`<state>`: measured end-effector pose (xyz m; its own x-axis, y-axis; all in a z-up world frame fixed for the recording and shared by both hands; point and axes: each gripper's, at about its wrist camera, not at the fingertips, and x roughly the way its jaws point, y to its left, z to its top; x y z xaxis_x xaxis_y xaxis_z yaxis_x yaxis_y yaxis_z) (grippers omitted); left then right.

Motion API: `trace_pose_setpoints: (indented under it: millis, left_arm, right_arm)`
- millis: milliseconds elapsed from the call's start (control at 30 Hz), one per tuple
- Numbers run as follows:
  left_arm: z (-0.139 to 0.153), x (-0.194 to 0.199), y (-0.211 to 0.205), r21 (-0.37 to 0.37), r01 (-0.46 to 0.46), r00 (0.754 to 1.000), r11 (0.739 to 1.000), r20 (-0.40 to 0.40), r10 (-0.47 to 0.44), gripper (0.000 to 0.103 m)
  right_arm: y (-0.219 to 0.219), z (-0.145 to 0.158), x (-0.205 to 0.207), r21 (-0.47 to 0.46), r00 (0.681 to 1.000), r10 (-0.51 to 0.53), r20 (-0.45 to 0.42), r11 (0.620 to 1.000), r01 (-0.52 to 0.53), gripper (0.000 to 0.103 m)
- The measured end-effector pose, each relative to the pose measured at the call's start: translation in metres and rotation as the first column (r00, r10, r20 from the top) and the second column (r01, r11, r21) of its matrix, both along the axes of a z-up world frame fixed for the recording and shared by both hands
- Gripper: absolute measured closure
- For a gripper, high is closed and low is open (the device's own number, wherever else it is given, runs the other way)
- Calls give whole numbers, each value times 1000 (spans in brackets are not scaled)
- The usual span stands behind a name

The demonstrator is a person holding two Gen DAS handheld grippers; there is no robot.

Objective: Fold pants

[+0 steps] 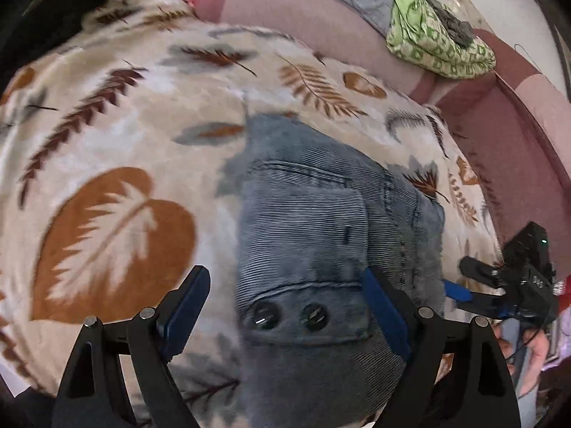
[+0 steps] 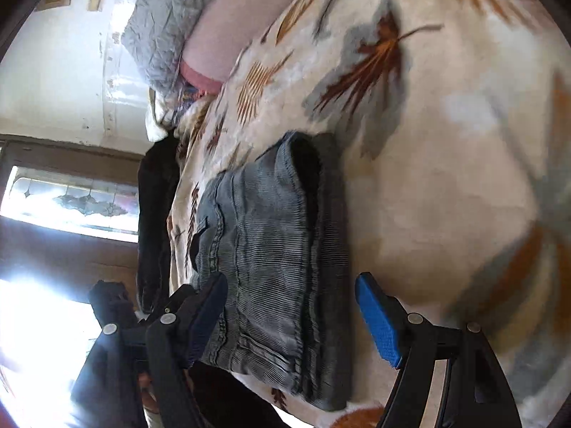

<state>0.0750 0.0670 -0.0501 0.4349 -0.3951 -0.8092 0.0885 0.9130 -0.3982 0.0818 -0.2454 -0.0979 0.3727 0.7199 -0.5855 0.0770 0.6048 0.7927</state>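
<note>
In the left wrist view, a big rust-brown leaf marks the lower left of the leaf-print blanket (image 1: 117,149) that covers the bed. The left gripper (image 1: 289,312) fills the bottom edge with its blue-padded fingers spread wide, holding nothing. Between and just above them, at centre frame, lie the folded grey-blue corduroy pants (image 1: 321,221), two dark buttons (image 1: 285,315) showing near the lower edge of the bundle. Further right, at the lower right edge, the right gripper (image 1: 460,285) hangs beside the pants, and a green patterned cloth (image 1: 435,39) sits on pink cushions at the upper right. In the right wrist view, a bright window (image 2: 71,199) occupies the left, the pants (image 2: 274,249) lie at centre, and the right gripper (image 2: 292,315) straddles their near end, fingers parted and gripping nothing.
</note>
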Motion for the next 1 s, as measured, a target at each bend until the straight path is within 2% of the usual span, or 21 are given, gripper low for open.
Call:
trace_pose_setpoints:
  millis: [133,233,367,433,500,633,667,733,767,800,900,1000]
  left_arm:
    - [-14,13,-13,-31,49,996,998,-70,-51,16]
    - [-18,16,-17,-28,47,997,999,-61,-48,16]
    - [-17,15,-18,-27,57,997,998,-53,-59,16]
    - [-17,15,-15,-44,63,996,997,-57,-65,16]
    - [-18,16,-12,-60,68,995,996,-64,-72,16]
    - [-17,16,-15,-45,76,995,996,-67,-79,16]
    - [-17,16,-16,-36,75,995,997,-64,-77,16]
    - [-17,15,-17,-20,76,995,997,-58,-77,17]
    - [-16,14,-18,-7,75,996,997,-55,-76,20]
    - [-15,13,-19,15,77,996,997,-49,-77,25]
    - [-9,8,-21,56,88,996,995,-23,-87,37]
    - [1,1,-29,125,104,994,987,25,-108,51]
  right_arm:
    - [14,-3,11,-41,999,16,-34,999,-18,20]
    - [21,-2,14,-66,999,26,-44,997,-28,19]
    - [26,4,10,-166,998,45,-52,985,-53,38]
    - [13,6,8,-131,998,11,-70,991,-20,38]
    - [-4,6,7,-110,995,-49,-84,993,40,31]
    - [3,-4,12,-61,994,17,-112,998,-24,30]
    - [7,-4,12,-49,994,27,-103,998,-32,34]
    - [22,-2,14,-87,995,51,-91,994,-59,44]
    - [28,-2,15,-103,994,54,-90,993,-63,59]
    - [32,-3,16,-106,995,50,-89,993,-60,67]
    - [38,8,9,-147,998,50,-45,988,-56,73]
    - [54,29,1,-230,997,79,25,971,-71,75]
